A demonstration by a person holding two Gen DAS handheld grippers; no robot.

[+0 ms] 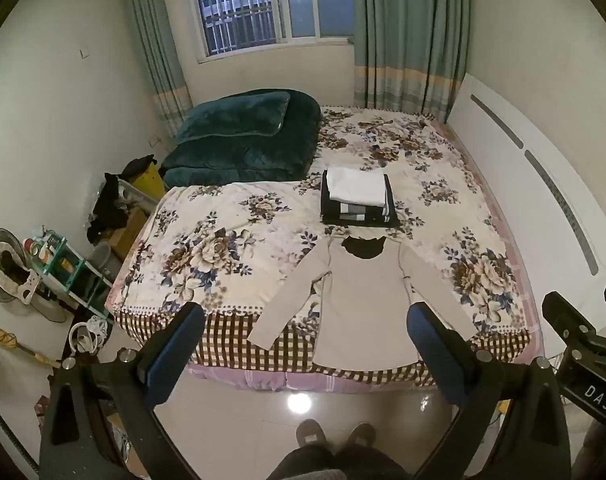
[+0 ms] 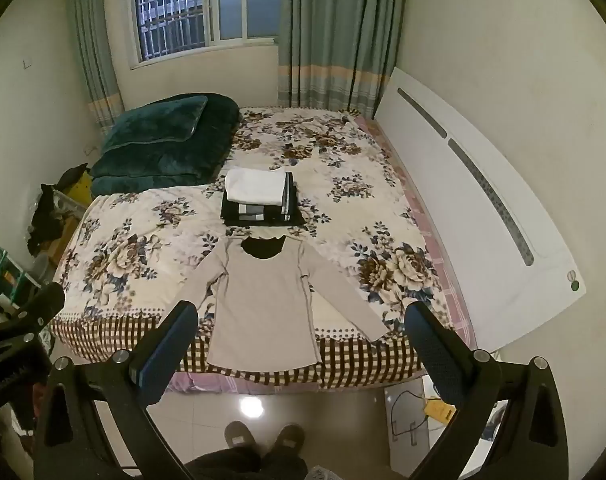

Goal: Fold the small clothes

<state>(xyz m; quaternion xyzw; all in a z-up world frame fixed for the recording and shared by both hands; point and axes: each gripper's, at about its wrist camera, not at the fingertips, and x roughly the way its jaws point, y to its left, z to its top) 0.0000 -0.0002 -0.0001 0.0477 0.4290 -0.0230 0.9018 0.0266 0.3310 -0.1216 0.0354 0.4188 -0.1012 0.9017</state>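
Two grippers hang above the floor at the foot of the bed, and we hold nothing: our left gripper has its jaws wide apart, as does our right gripper. Between them, the beige long-sleeved shirt lies flat, sleeves spread, hem over the edge, just before the stack of folded clothes.

A shirt lies flat on the near edge of the bed. Just behind it sits a stack of folded clothes. A folded blanket lies far left.
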